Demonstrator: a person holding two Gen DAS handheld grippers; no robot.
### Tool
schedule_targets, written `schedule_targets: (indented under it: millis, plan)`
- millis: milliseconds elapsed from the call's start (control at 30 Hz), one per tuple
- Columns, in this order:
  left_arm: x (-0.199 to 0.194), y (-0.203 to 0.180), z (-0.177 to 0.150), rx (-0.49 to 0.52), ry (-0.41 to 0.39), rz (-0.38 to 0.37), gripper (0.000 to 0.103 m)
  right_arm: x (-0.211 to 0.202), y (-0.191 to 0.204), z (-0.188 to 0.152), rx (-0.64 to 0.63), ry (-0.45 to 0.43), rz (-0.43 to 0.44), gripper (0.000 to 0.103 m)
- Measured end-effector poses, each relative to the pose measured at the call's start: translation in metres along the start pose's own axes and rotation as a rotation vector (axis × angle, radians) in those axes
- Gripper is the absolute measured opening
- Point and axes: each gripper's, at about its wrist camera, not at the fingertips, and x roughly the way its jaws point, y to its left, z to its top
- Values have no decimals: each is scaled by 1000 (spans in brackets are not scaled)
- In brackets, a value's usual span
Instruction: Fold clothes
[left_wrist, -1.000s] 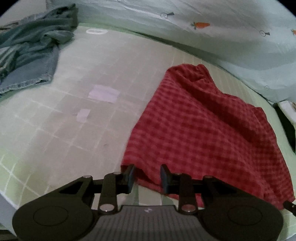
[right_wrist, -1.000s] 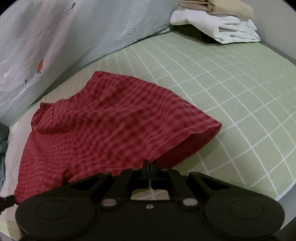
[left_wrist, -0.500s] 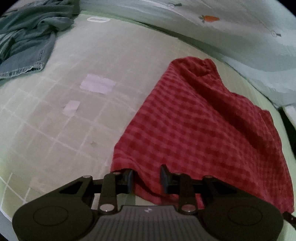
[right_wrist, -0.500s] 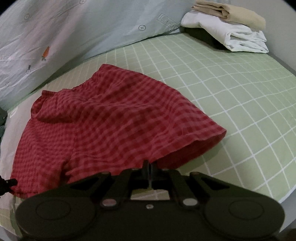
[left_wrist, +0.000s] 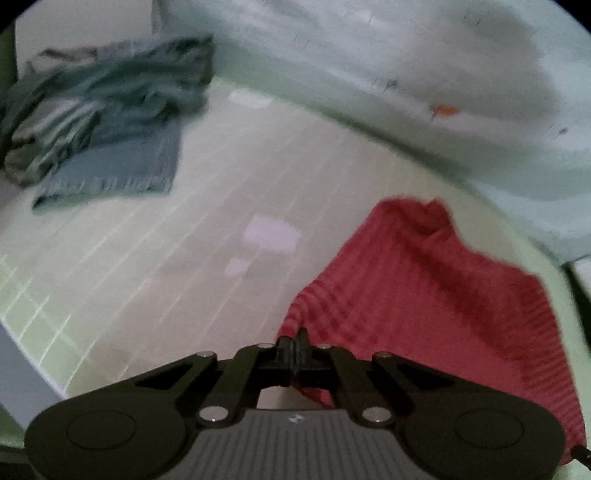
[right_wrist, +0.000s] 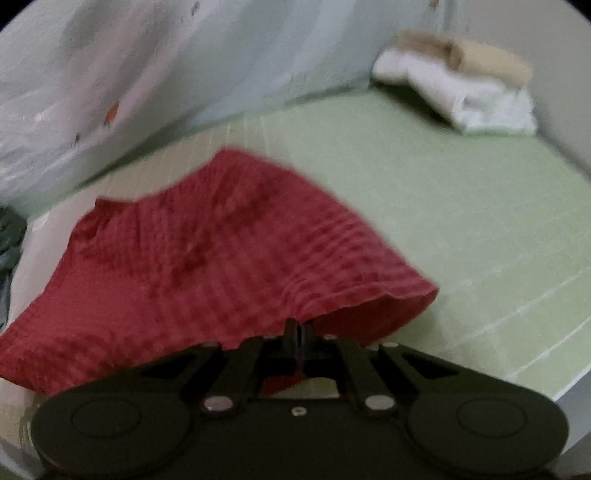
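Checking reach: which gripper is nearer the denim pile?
Left. The left gripper, pinching the red shorts, faces the denim pile across bare mat; the right gripper sees only its edge.

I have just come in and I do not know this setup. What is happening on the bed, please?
A person is folding clothes with two handheld grippers. Both the left gripper and the right gripper are shut on the near edge of the red checked garment, which lies partly lifted on the green bed sheet. Folded laundry sits in the far corner; a bluish pile waits on the left.

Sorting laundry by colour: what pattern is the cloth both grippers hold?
Red check cloth; clearest in the right wrist view.
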Motion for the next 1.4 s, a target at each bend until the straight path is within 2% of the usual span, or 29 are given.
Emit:
schedule_targets:
  millis: [67, 100, 167, 233, 333, 533, 600, 633, 667, 700, 767, 933, 1000, 1033, 1067, 1100, 1267, 1400]
  plan:
    - [6, 2, -5, -19, 33, 19, 6, 6, -5, -2, 34, 35, 9, 17]
    - [4, 1, -7, -16, 27, 22, 10, 4, -9, -1, 47, 23, 7, 20]
    - [-2, -3, -9, -7, 10, 29, 20, -5, -17, 4, 76, -30, -11, 40]
    - [-4, -8, -10, 13, 0, 49, 29, -11, -26, 9, 114, -80, -44, 44]
    - [-5, -12, -10, 21, -5, 68, 32, -4, -42, 13, 156, -81, -99, 57]
    - [-6, -14, -11, 18, -11, 96, 37, 28, -56, 21, 61, -65, -250, 64]
    - [-8, -13, -10, 13, -11, 110, 38, 36, -62, 22, 62, -52, -246, 63]
    - [-8, -12, -10, 11, -11, 117, 38, 38, -65, 22, 69, -43, -226, 49]
    - [-9, -11, -10, 8, -12, 124, 38, 39, -68, 21, 76, -35, -206, 19]
    - [-9, -10, -10, 5, -14, 130, 38, 41, -70, 21, 81, -27, -187, 9]
    - [-11, -7, -9, -1, -20, 142, 38, 37, -67, 21, 33, -32, -203, 0]
    - [-13, -2, -4, -20, -34, 164, 39, 24, -76, 28, 29, -56, -282, 2]
    - [-13, -3, 1, -19, -45, 166, 46, 20, -73, 36, 11, -80, -291, 8]
    - [-13, -3, 3, -18, -51, 166, 49, 18, -71, 41, -1, -94, -288, 19]
    - [-12, -5, 6, -15, -57, 164, 50, 17, -67, 48, -4, -111, -279, 34]
    - [-10, -8, 9, -7, -59, 159, 51, 16, -63, 54, 1, -126, -266, 39]
    - [3, -27, 26, 56, -68, 135, 58, 30, -40, 84, -5, -157, -176, 48]
    - [23, -50, 45, 117, -64, 114, 62, 53, -13, 107, -34, -148, -99, 49]
